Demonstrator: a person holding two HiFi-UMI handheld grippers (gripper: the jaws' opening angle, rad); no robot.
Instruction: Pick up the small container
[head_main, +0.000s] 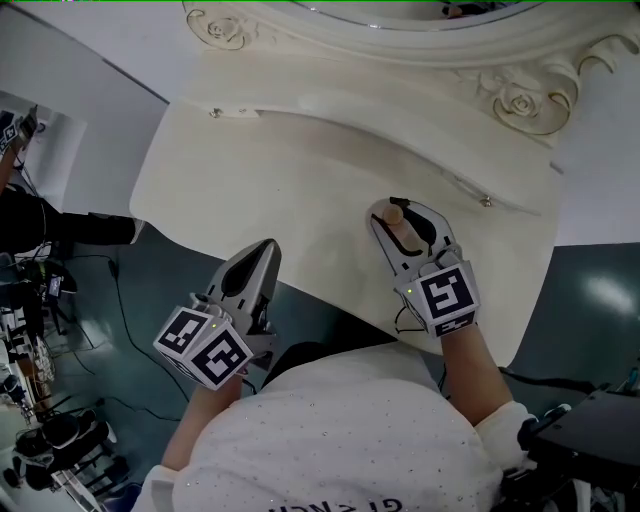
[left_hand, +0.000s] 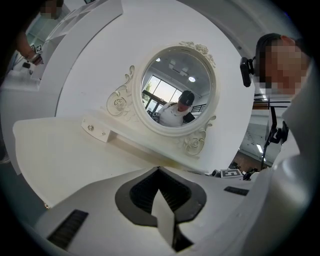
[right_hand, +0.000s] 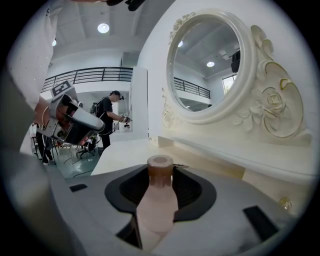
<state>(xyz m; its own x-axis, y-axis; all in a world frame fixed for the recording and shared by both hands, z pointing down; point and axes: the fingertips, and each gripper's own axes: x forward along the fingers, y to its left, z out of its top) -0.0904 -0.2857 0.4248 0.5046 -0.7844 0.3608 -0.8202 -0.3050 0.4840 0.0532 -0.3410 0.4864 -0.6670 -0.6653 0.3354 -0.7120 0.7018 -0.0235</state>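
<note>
The small container (right_hand: 158, 202) is a pale pink bottle with a brown cap. It lies lengthwise between the jaws of my right gripper (right_hand: 159, 187), cap pointing away, and the jaws are shut on its body. From the head view the cap (head_main: 393, 213) shows between the fingers of the right gripper (head_main: 397, 210), over the cream dressing table (head_main: 270, 170) near its front edge. My left gripper (head_main: 262, 252) hangs at the table's front edge to the left, jaws together with nothing held. In its own view the left gripper (left_hand: 162, 200) is closed and points toward the mirror.
An oval mirror (left_hand: 176, 90) in an ornate cream frame (head_main: 520, 100) stands at the back of the table, with a raised ledge (head_main: 350, 125) below it. Cables and equipment (head_main: 40, 300) crowd the floor at the left. A person (right_hand: 111, 120) stands in the background.
</note>
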